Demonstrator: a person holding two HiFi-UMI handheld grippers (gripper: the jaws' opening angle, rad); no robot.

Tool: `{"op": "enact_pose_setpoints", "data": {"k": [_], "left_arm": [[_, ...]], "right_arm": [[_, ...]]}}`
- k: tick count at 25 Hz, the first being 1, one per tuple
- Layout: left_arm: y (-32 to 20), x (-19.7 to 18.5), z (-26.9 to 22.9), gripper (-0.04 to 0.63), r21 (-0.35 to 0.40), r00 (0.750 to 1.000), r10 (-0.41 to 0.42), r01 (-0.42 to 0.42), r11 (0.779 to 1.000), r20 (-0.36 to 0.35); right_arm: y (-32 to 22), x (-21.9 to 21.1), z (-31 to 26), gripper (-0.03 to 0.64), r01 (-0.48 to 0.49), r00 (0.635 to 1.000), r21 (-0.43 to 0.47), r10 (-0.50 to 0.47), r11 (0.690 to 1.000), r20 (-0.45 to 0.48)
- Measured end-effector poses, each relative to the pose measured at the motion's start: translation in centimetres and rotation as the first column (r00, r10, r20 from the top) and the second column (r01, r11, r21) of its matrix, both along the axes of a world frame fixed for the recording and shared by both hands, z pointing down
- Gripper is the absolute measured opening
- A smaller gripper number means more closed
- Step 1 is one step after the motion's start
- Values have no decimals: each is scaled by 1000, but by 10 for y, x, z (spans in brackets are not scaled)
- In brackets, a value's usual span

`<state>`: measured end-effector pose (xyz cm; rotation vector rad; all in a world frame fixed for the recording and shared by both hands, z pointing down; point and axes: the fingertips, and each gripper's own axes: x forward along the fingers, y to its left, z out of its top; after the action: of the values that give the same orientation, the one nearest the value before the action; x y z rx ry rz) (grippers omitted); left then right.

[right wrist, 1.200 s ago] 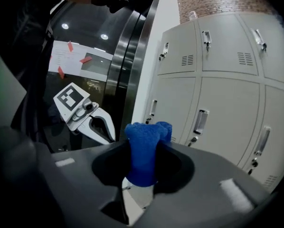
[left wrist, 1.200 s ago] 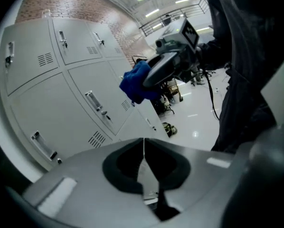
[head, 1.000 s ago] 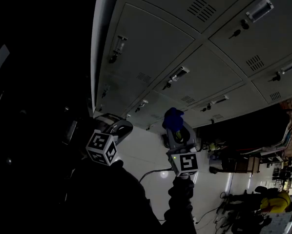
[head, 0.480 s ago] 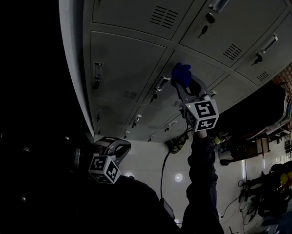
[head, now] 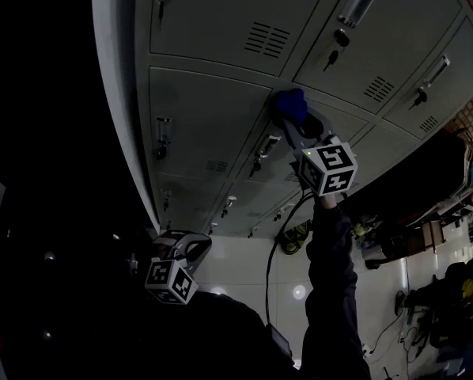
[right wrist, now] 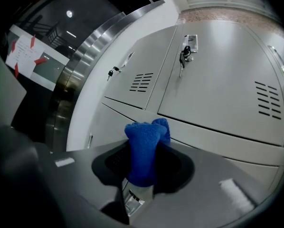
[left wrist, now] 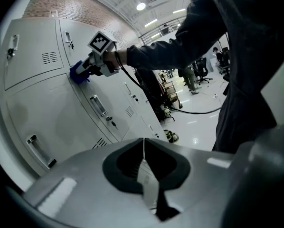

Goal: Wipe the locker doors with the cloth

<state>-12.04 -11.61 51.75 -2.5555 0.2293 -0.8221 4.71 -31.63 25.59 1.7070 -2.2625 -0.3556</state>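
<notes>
Evidently the right gripper (head: 300,125) has climbed since half a second ago: the cloth (head: 290,104) then lay on the door below the horizontal seam, beside a handle (head: 266,146), and it now sits on that seam, above the handle. A full second ago this gripper hung low, well clear of the locker doors (head: 209,117). The left gripper (head: 183,246) stays low near the person's body, apart from the lockers. The blue cloth is bunched into a thick roll; its long axis runs along the jaws and its free end, split into two rounded lobes, points out at the locker face. In the right gripper view the cloth (right wrist: 144,148) rises from between the jaws of the right gripper (right wrist: 141,177), which are clamped on its lower end, and its lobes reach past the jaw tips to the seam under the upper doors (right wrist: 218,80). The left gripper view shows the cloth (left wrist: 77,73) pressed against the grey doors ahead of the raised gripper. The left gripper (left wrist: 143,159) has its jaws closed together with nothing between them.
</notes>
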Motion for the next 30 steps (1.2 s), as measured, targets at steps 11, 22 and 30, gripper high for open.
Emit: {"op": "enact_pose_setpoints", "data": {"k": [11, 22, 30], "left_arm": [[-3, 33, 3, 3, 2, 1000, 13, -13, 1000, 22], [9, 128, -2, 3, 7, 999, 10, -10, 1000, 52], [25, 193, 0, 3, 8, 997, 8, -9, 1000, 77]], "right_arm": [[11, 46, 0, 115, 23, 997, 0, -23, 1000, 69], [42, 135, 9, 115, 55, 992, 1, -54, 999, 110], [64, 201, 15, 115, 68, 987, 7, -68, 998, 144]]}}
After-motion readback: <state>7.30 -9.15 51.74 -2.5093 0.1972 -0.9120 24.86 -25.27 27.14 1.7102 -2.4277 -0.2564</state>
